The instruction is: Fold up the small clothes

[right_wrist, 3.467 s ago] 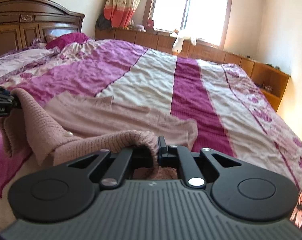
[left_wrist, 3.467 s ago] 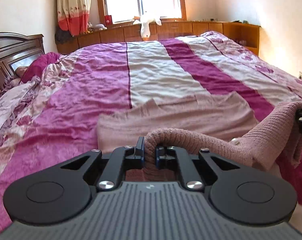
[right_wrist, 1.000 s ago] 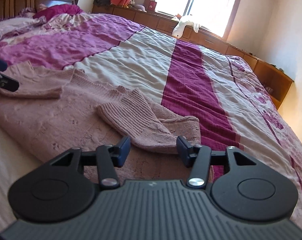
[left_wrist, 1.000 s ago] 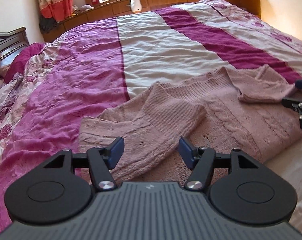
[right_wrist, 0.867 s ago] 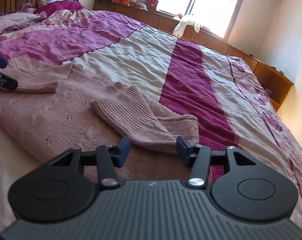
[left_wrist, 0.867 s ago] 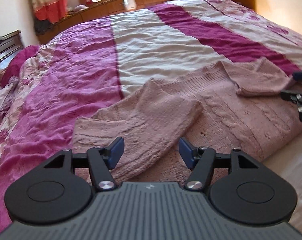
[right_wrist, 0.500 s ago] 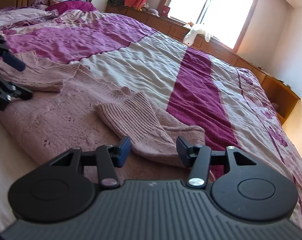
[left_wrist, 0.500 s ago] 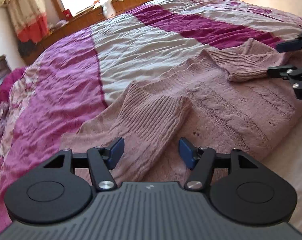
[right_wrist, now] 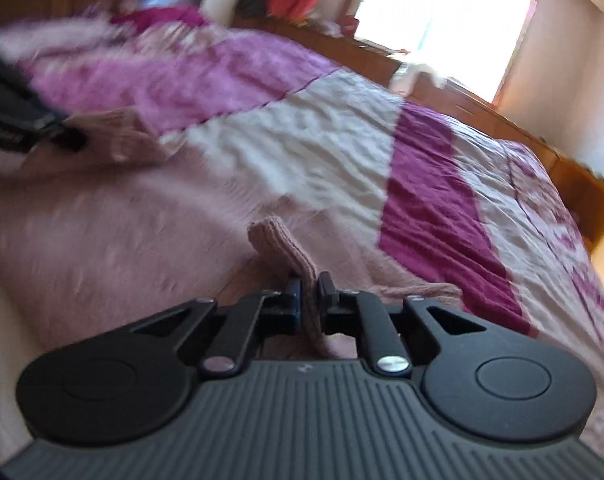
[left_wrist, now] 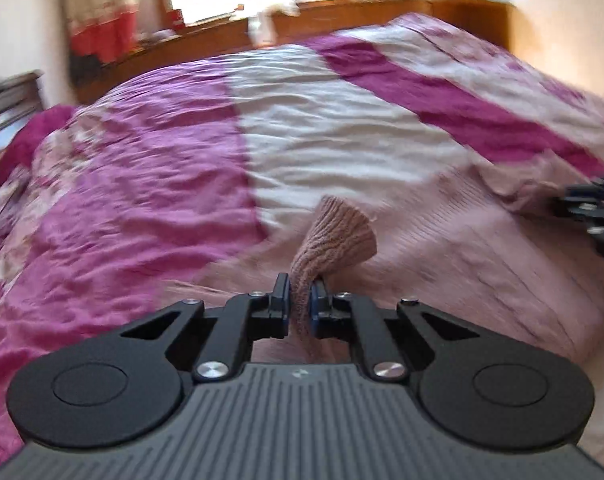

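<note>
A pink knitted sweater [left_wrist: 482,264] lies spread on the bed, also seen as the sweater [right_wrist: 122,248] in the right wrist view. My left gripper [left_wrist: 300,292] has its jaws closing, the pads pinching the left sleeve cuff [left_wrist: 334,236], which stands up between them. My right gripper [right_wrist: 309,292] has its jaws closing too, pressed on the right sleeve cuff [right_wrist: 278,240]. Each gripper shows in the other's view: the right gripper [left_wrist: 594,208] at the right edge, the left gripper [right_wrist: 42,132] at the left edge. Both views are motion-blurred.
The sweater rests on a purple and cream striped quilt [left_wrist: 142,200] that covers a wide bed. A dark wooden headboard [left_wrist: 6,92] is at the far left. A low wooden cabinet [left_wrist: 382,16] runs under the window, with a white plush toy [left_wrist: 270,20] on it.
Both grippers were open over the flat sleeves. Now each has closed on its cuff and lifted it a little, and both views have swung sideways.
</note>
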### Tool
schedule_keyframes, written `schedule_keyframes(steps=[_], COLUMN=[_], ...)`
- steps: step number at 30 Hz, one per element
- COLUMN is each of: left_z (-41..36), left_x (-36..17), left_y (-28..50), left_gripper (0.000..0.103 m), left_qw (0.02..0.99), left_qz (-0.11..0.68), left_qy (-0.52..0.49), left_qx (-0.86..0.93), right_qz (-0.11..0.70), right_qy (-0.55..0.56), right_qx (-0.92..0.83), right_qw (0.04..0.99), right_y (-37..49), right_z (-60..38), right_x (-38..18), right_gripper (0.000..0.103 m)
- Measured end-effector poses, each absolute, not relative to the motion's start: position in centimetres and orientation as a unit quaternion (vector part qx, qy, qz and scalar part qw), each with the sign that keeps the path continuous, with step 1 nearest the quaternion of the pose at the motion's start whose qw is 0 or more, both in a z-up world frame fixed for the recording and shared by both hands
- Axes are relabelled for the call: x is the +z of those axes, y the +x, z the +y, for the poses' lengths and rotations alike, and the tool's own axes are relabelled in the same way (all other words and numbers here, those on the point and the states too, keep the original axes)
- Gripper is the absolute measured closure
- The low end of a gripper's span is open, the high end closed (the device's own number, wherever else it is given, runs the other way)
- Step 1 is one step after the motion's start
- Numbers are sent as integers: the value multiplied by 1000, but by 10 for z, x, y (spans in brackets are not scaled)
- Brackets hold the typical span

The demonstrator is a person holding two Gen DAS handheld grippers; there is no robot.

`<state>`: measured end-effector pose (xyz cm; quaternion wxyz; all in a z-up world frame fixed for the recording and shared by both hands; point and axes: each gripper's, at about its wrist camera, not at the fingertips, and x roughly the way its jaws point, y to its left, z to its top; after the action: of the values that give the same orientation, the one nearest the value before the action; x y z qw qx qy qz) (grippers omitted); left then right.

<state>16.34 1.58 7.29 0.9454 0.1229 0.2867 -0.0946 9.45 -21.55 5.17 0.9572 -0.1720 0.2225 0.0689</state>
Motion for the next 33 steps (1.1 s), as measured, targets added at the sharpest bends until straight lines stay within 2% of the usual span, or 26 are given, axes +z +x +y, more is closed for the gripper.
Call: schedule_keyframes(steps=[7,15,16,18,19,20,22,26,33], left_z=[73,84,85,88,88,89,91,98,108], left_x=[76,45,42,37,35,35,38,51,80], left_y=[205,225,225,227,228,228,227,219,182], left_gripper=[92,90,83,71,61,56,54,53,52], left_qw=[947,933,932,932,931,931,931,931,933], left_qz=[310,349,350,351,350,348,350,354,357], left_qy=[70,89,89,93,97,101,98,81,47], left_qx=[-37,-4,2,17,25,31,32,24,1], right_qz=[227,282,281,274,271,271,271,271,276], right_qy=[-53,38,35,18,14,13,26,77,100], right_qx=[7,-62,-67,-82,-89,-99,-109,-93,-86], right_qw=[972,957,957,958,958,958,956,955,952], right_y=[124,159,159,159,159,159,157,142,98], right_z=[-274,-322,-323,-320,-320,-321,-330,-353,-365], right_x=[76,40,35,27,27,27,30,39,58], right_gripper=[92,90,88,77,68,58,47,46,46])
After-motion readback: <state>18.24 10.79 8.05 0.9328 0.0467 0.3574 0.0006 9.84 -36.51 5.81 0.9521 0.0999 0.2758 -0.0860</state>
